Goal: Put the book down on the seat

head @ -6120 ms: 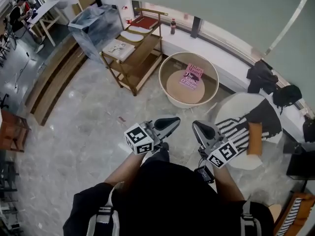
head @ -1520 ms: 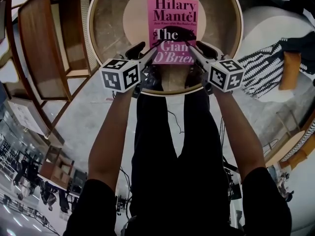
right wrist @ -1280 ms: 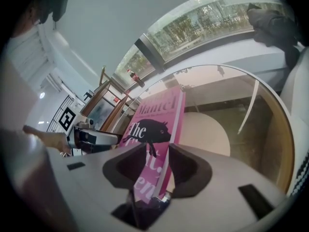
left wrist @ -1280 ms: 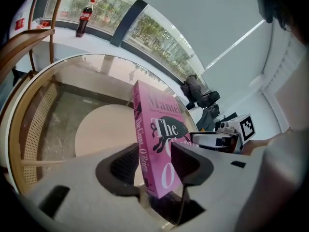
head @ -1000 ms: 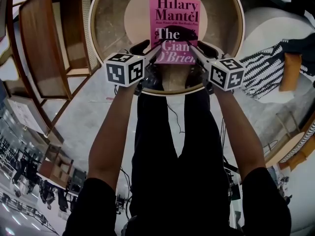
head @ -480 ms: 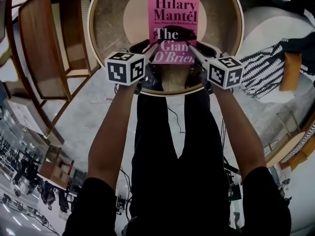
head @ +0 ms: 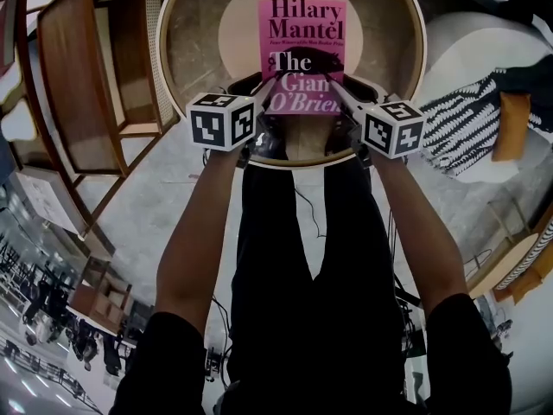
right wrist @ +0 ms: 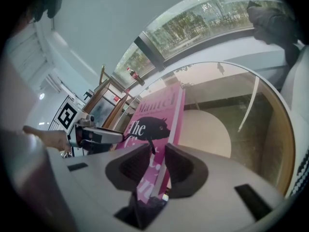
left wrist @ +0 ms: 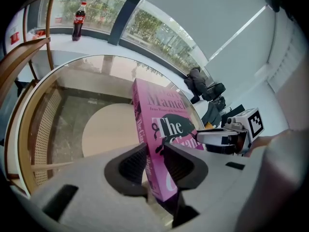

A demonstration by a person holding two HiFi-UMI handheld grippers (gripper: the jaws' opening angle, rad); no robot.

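A pink book [head: 302,33] lies face up on the pale round seat [head: 238,33] inside a bowl-shaped chair with a wooden rim [head: 173,85]. My left gripper [head: 263,86] is at the book's near left corner. In the left gripper view the spine of the book [left wrist: 169,124] stands between the pads, and the left gripper [left wrist: 154,161] has just closed onto it. My right gripper [head: 341,85] is at the near right corner. It has likewise just closed, and its pads press on the page edge of the book [right wrist: 154,115] in the right gripper [right wrist: 157,163] view.
A wooden shelf unit [head: 78,85] stands left of the chair. At the right is a white round table [head: 467,50] with a striped cloth [head: 458,119]. A cola bottle [left wrist: 78,21] stands on the window ledge beyond. My legs are right below the chair's near rim.
Both pairs of jaws have narrowed onto the book's near corners over the last second. The hands and the book stay where they were. Six seconds ago I stood well back from the chair.
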